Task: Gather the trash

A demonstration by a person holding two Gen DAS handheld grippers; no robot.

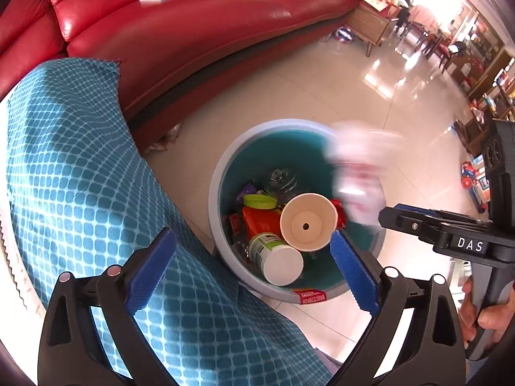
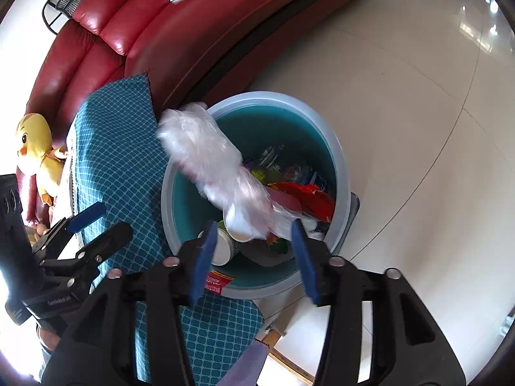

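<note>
Blue-padded right tongs [image 2: 254, 257] gape above floor-standing bin [image 2: 341, 173] beside red sofa [image 2: 180, 41].

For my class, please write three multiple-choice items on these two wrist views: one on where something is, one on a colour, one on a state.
1. Where does the bin stand?
A. on the sofa
B. on the tiled floor beside the sofa
C. on the patterned cloth

2. What colour is the sofa?
A. red
B. grey
C. brown

3. In what state is the right gripper?
A. shut on a cup
B. shut on the cloth
C. open, holding nothing

Answers:
1 B: the bin's base meets the pale floor tiles, with the sofa just behind.
2 A: its glossy leather cushions are red in both views.
3 C: its blue pads stand apart above the bin, and a blurred white plastic bag is free of them over the bin's mouth.
</note>
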